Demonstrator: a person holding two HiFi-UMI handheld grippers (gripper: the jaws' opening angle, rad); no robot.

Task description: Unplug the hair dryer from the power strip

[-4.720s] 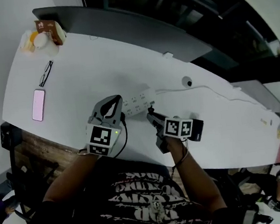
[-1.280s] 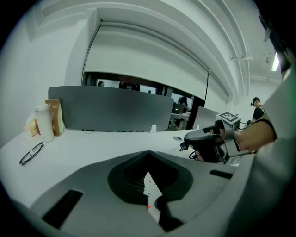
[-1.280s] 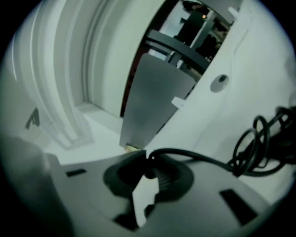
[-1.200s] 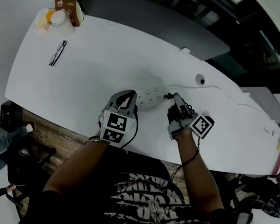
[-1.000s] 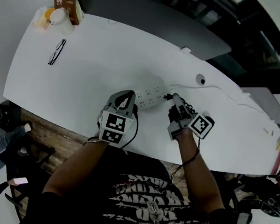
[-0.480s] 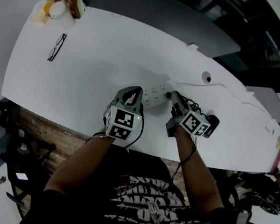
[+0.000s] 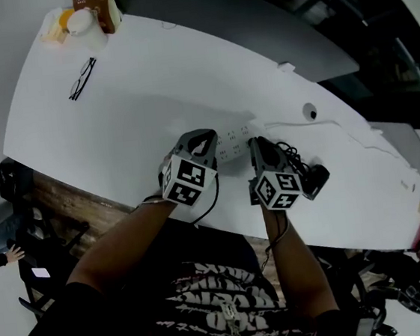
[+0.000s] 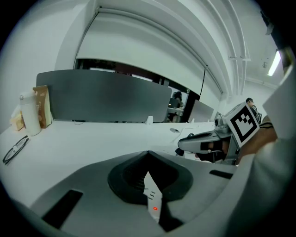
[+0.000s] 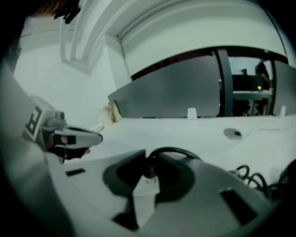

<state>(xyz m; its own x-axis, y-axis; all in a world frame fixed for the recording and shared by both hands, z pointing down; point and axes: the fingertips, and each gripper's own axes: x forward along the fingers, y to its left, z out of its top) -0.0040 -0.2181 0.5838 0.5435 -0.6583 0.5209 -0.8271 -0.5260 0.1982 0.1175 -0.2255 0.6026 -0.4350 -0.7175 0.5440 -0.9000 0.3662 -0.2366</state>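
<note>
A white power strip (image 7: 229,140) lies on the white table (image 7: 134,97). My left gripper (image 7: 199,140) is shut on its left end, and the left gripper view shows the strip (image 8: 151,190) with its red light wedged between the jaws. My right gripper (image 7: 256,146) is at the strip's right end. Its jaws have just been opening a little. They still pinch the black plug (image 9: 149,172), with white casing below it. The plug's cord (image 9: 173,152) loops away. The black hair dryer (image 7: 315,178) and its coiled cord (image 7: 289,151) lie just right of my right hand.
Glasses (image 7: 79,79), a cup (image 7: 80,21) and a brown carton (image 7: 97,1) sit at the far left end. A grey partition (image 7: 255,38) runs along the back. A cable hole (image 7: 309,111) and a thin white cable (image 7: 357,135) are at the right. The table's near edge is below my hands.
My right gripper has rolled about its own axis, so its marker cube now faces upward. Both grippers have sunk a little at the strip's ends. The left grip is unchanged.
</note>
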